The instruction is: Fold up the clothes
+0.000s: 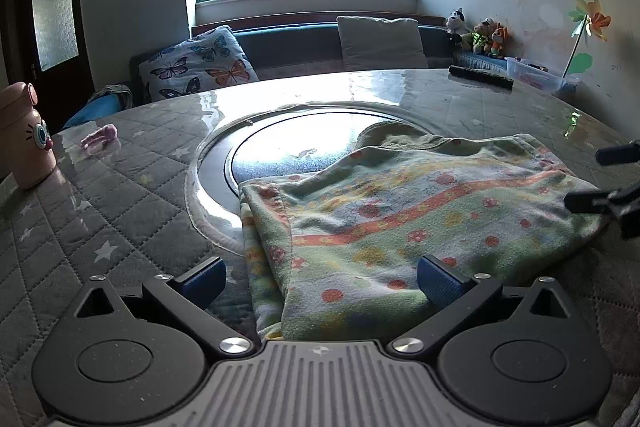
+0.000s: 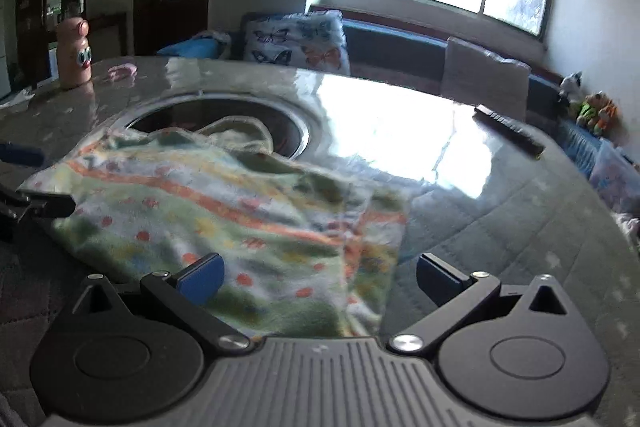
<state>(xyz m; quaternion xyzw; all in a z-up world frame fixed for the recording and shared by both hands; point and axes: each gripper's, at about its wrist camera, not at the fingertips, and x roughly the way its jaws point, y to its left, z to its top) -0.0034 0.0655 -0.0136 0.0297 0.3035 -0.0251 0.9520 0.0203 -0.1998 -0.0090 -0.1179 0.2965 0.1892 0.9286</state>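
A green flowered garment (image 1: 404, 223) with an orange stripe lies folded on the round grey table (image 1: 132, 195), partly over the table's sunken centre ring (image 1: 288, 147). My left gripper (image 1: 322, 281) is open, its blue pads either side of the garment's near left corner. My right gripper (image 2: 320, 277) is open over the garment's (image 2: 224, 219) near right corner. Each gripper shows in the other's view: the right one at the right edge of the left wrist view (image 1: 608, 183), the left one at the left edge of the right wrist view (image 2: 28, 183).
A pink bottle (image 1: 24, 139) and a small pink item (image 1: 100, 137) stand at the table's left. A dark remote (image 1: 480, 77) lies at the far right. Behind are a bench with cushions (image 1: 200, 63), plush toys (image 1: 480, 35) and a plastic box (image 1: 536, 73).
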